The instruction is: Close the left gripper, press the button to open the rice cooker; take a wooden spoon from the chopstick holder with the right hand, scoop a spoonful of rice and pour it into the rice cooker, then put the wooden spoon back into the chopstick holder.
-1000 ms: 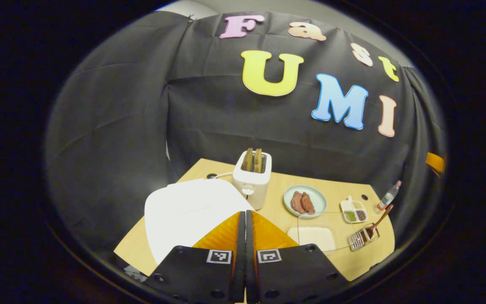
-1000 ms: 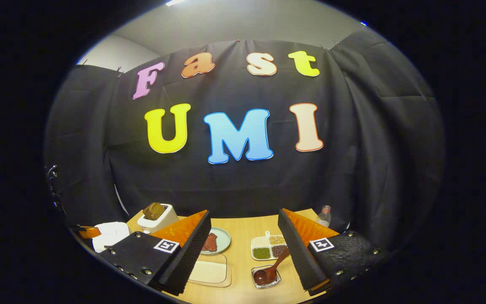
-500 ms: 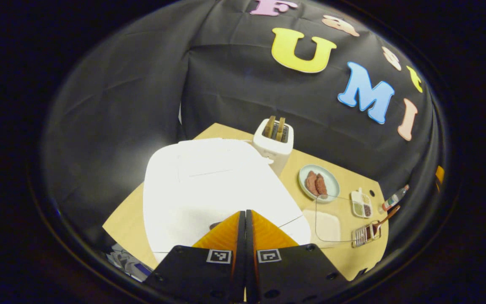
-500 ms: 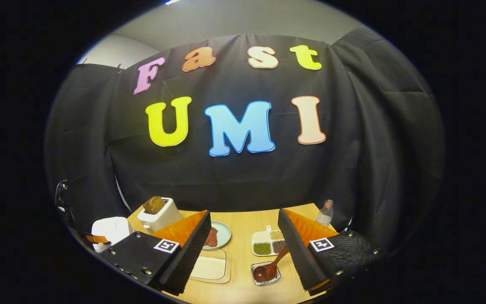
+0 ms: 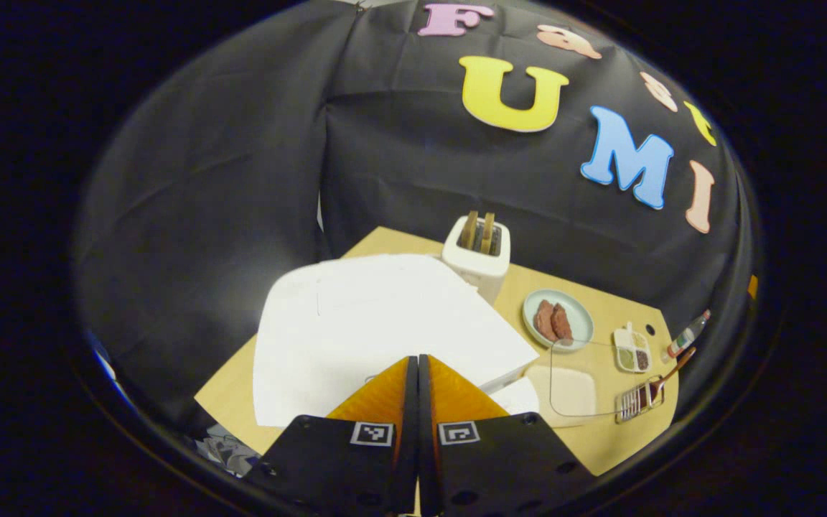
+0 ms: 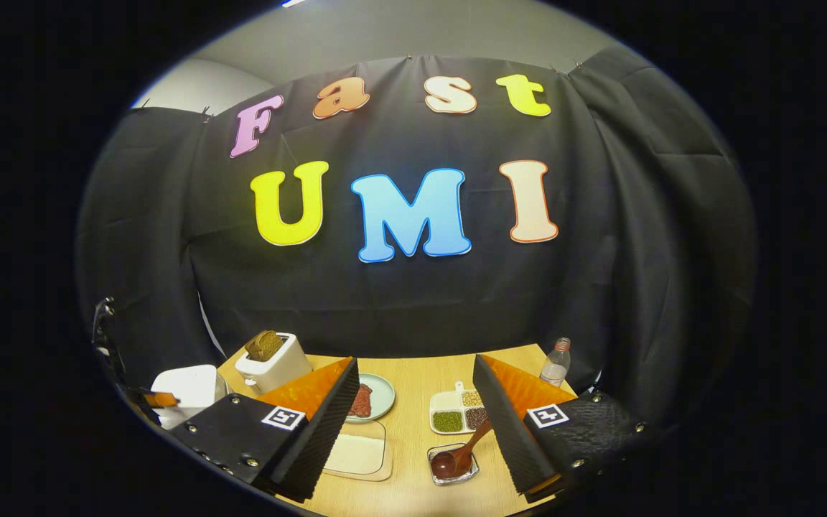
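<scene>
Pressing its two fingers flat together with nothing between them, the left hand-held gripper (image 5: 417, 380) points down at the smooth white rice cooker (image 5: 377, 323), which sits low and centre-left in the left gripper view; I cannot tell whether the tips touch it. A pale seam at the lid's front edge shows right of the fingertips. The right hand-held gripper (image 6: 413, 409) stands spread wide above the light wooden bench (image 6: 406, 445), its ribbed inner pads facing each other, empty. Between them, low in the right gripper view, the dark wooden spoon (image 6: 460, 454) leans in a small clear holder (image 6: 453, 470), bowl down, handle slanting up to the right. Left of the holder lies a clear rectangular tray of white rice (image 6: 356, 454). Behind are a divided dish of beans (image 6: 456, 416) and a round plate (image 6: 379, 398).
</scene>
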`<state>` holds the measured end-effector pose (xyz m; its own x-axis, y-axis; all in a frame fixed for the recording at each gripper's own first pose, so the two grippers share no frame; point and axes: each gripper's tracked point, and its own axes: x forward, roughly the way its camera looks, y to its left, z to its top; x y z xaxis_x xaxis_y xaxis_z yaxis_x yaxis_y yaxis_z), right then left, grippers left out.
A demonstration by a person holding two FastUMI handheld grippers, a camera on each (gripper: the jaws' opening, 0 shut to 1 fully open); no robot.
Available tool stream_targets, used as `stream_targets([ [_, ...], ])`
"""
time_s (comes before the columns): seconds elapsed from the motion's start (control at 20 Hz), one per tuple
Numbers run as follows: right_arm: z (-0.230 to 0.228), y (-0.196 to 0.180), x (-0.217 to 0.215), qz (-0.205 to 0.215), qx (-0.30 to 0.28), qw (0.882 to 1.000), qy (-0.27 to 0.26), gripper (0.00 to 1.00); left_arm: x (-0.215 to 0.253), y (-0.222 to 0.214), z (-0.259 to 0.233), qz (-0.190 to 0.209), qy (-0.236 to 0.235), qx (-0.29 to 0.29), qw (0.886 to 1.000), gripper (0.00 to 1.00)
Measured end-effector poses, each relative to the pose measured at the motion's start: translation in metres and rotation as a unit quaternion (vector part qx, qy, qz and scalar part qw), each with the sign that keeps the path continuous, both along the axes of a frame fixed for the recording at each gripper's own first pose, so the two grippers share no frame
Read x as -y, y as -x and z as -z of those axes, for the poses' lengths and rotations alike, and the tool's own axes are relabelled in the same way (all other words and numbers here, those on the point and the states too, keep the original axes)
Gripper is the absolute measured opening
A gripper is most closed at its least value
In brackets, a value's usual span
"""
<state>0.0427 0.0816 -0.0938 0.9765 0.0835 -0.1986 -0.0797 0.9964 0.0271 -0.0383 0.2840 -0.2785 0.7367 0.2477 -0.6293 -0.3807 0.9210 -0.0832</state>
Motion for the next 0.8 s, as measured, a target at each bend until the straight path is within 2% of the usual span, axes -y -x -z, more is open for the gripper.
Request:
stream_targets([
  [0.05, 0.001, 0.0, 0.0, -0.001, 0.001, 1.0, -0.003, 0.97, -0.005, -0.006, -0.022, -0.002, -0.023, 0.029, 0.999, 0.13],
  [0.1, 0.001, -0.001, 0.0, -0.002, 0.001, 1.0, -0.004, 0.97, -0.009, -0.011, -0.043, -0.002, -0.044, 0.053, 0.998, 0.29],
  [0.15, 0.001, -0.001, 0.001, -0.002, 0.001, 1.0, -0.004, 0.97, -0.009, -0.017, -0.064, -0.001, -0.061, 0.078, 0.995, 0.39],
  [0.2, 0.001, -0.002, 0.003, -0.001, 0.002, 1.0, -0.004, 0.97, -0.008, -0.022, -0.086, 0.003, -0.072, 0.103, 0.992, 0.59],
  [0.3, -0.001, -0.003, 0.006, 0.0, 0.006, 1.0, -0.002, 0.97, -0.004, -0.03, -0.121, 0.005, -0.083, 0.142, 0.986, 0.84],
  [0.4, -0.002, -0.003, 0.009, 0.004, 0.01, 1.0, 0.0, 0.97, 0.003, -0.03, -0.14, 0.01, -0.087, 0.167, 0.982, 0.93],
  [0.6, -0.004, 0.0, 0.02, 0.019, 0.018, 1.0, -0.001, 0.97, 0.024, -0.034, -0.153, 0.048, -0.093, 0.187, 0.977, 0.92],
  [0.8, -0.001, 0.005, 0.032, 0.038, 0.027, 0.999, -0.016, 0.97, 0.045, -0.037, -0.17, 0.074, -0.078, 0.218, 0.97, 0.91],
])
